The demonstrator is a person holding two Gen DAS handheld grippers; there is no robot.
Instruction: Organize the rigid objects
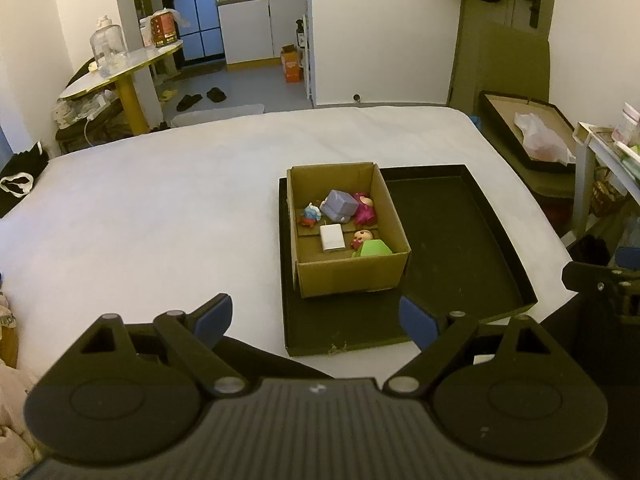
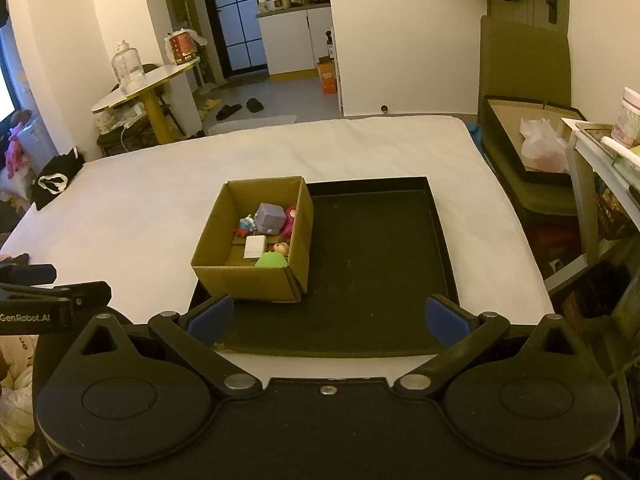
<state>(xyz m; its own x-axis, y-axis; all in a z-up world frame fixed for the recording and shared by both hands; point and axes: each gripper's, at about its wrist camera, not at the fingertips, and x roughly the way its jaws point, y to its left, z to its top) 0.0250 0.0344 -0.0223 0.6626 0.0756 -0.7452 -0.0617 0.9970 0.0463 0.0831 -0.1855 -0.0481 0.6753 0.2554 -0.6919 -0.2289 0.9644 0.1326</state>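
A brown cardboard box (image 1: 352, 276) (image 2: 244, 280) stands in the left part of a shallow black tray (image 1: 460, 240) (image 2: 380, 248) on a white bed. Inside lie a purple cube (image 1: 339, 204) (image 2: 270, 218), a white block (image 1: 332, 238) (image 2: 255, 246), a small blue-and-red figure (image 1: 310, 215) (image 2: 245, 225), a magenta figure (image 1: 365, 209) (image 2: 290, 218) and a green-clad doll (image 1: 370, 245) (image 2: 274, 258). My left gripper (image 1: 316, 318) hangs open in front of the box, holding nothing. My right gripper (image 2: 328, 318) is open over the tray's near edge, also holding nothing.
The white bed (image 1: 160, 208) (image 2: 132, 216) spreads wide to the left of the tray. A second black tray with a plastic bag (image 1: 536, 136) (image 2: 540, 148) sits off the bed at right, beside a shelf (image 2: 600, 148). A round table (image 1: 120, 64) stands at far left.
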